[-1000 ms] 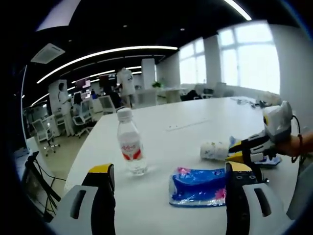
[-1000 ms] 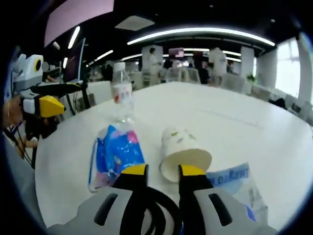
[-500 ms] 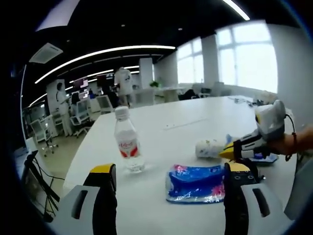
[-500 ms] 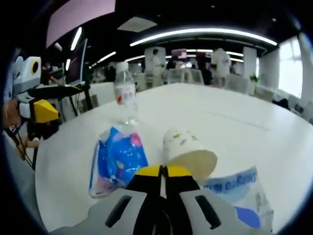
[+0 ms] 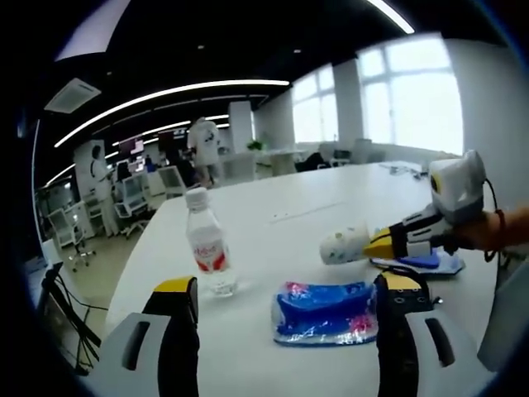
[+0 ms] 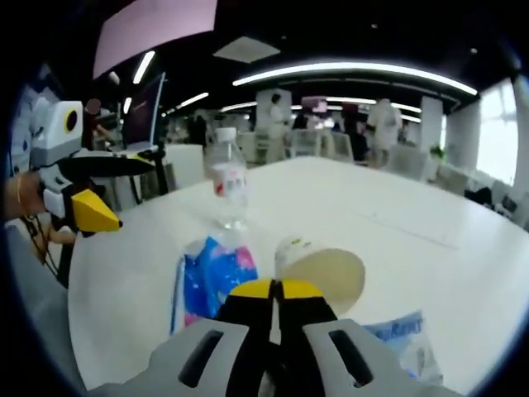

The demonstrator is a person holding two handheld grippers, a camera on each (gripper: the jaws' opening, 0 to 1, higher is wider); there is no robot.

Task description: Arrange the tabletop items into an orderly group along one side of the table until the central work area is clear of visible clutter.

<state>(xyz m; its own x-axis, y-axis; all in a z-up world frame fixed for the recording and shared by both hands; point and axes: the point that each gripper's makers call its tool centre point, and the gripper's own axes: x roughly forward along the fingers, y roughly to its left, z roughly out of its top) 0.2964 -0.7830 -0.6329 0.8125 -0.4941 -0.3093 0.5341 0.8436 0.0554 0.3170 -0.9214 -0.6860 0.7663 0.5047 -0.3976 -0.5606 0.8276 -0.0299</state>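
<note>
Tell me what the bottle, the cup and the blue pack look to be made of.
Bottle: clear glossy plastic, see-through below its red label, white cap. Cup: seemingly matte paper, printed outside, plain cream inside. Blue pack: thin shiny plastic film, crinkled and catching light; contents cannot be told.

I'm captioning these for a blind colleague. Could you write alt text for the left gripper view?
The right tongs hold a paper cup on its side, raised off a white table. Nearer, a blue packet lies flat beside an upright water bottle, seen between the open left tongs.
</note>
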